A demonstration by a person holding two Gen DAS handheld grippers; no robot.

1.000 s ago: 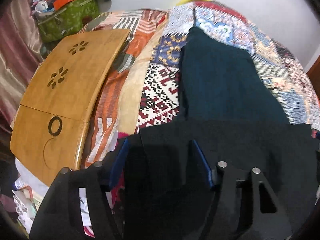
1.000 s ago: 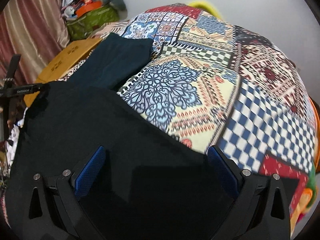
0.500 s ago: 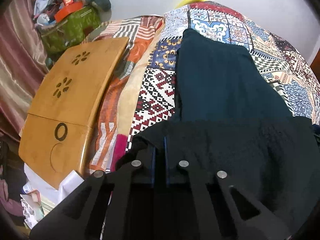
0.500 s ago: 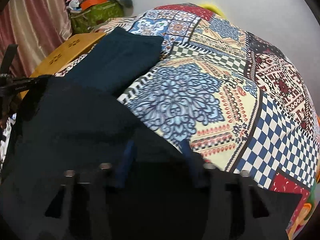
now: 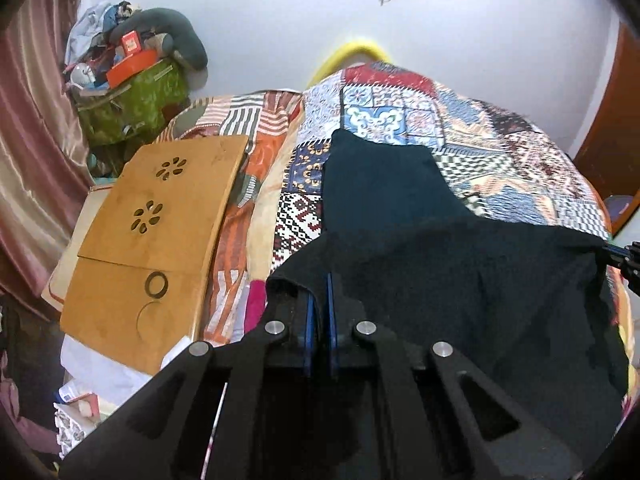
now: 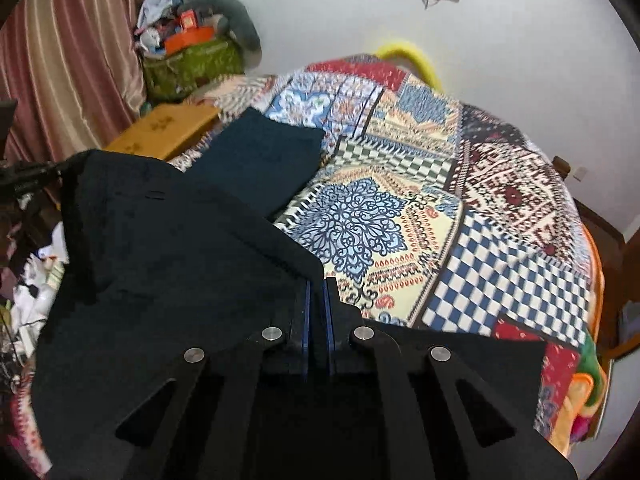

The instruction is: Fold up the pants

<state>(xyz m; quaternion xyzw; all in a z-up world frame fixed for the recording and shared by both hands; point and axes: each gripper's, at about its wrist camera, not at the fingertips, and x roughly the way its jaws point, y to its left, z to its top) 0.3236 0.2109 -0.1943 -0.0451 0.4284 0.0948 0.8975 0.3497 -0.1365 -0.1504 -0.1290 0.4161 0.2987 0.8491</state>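
Dark navy pants point(image 5: 460, 276) lie on a patchwork quilt, legs stretched away to the far end point(image 5: 376, 172). My left gripper point(image 5: 319, 292) is shut on the near left corner of the pants and holds it lifted. My right gripper point(image 6: 316, 292) is shut on the near right corner of the pants point(image 6: 168, 256), also lifted. The near edge hangs stretched between the two grippers. The right gripper shows at the right edge of the left wrist view point(image 5: 624, 256), and the left gripper at the left edge of the right wrist view point(image 6: 28, 176).
The patchwork quilt point(image 6: 460, 216) covers the bed. A wooden lap desk point(image 5: 152, 232) lies at the bed's left edge. A green bag piled with clutter point(image 5: 128, 96) stands by the curtain point(image 5: 32, 160). Papers lie on the floor point(image 5: 80, 396).
Both grippers went from open to shut on the near corners of the pants, then lifted them. The views tilted up, showing more of the wall.
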